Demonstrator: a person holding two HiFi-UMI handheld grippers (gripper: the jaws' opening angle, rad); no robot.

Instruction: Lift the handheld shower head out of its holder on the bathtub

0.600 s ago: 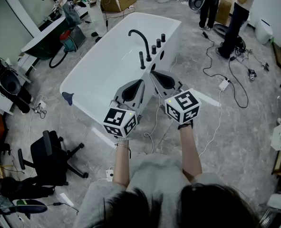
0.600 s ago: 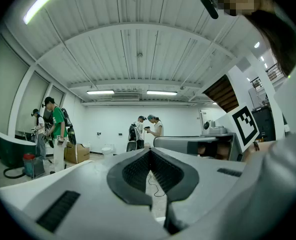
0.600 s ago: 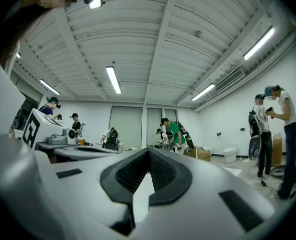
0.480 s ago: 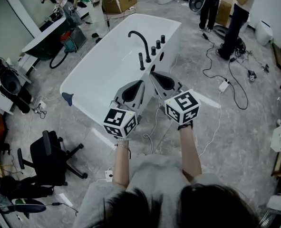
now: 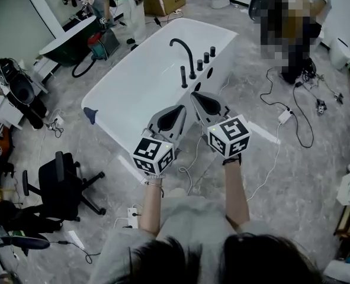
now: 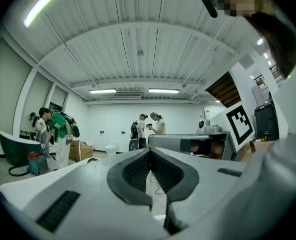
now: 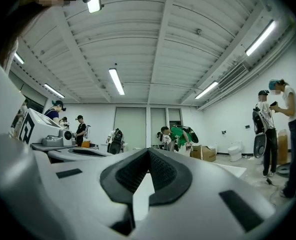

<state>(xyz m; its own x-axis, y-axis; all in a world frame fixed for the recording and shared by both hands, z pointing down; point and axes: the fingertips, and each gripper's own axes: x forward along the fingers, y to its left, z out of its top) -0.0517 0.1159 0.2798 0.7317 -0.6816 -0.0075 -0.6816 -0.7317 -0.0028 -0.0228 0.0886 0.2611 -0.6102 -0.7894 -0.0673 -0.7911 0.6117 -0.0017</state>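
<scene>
Tongs status: both pairs clenched, nothing in them. The left gripper view shows the left tongs [image 5: 182,107] with their ribbed pads meeting at the tip, and only floor and a bit of cable show past them. The right gripper view shows the right tongs [image 5: 194,94] looking the same, tips together and empty.

From the head view, the person holds both out level and side by side at the near side of the white tub [image 5: 133,84]. The shower head [image 5: 183,76] is black and stands upright in its holder on the tub rim closest to the tongs. It's just beside the tall curved faucet [image 5: 183,47], with three knobs [image 5: 206,58] in a row further along the rim. The right tongs' tip is near the shower head but not touching it. The left tongs sit a little further back, off to the left.

Other stuff around: a black office chair [image 5: 59,188] on the floor at the left, a dark green tub [image 5: 68,37] up in the far corner, and a few people standing in the background.
</scene>
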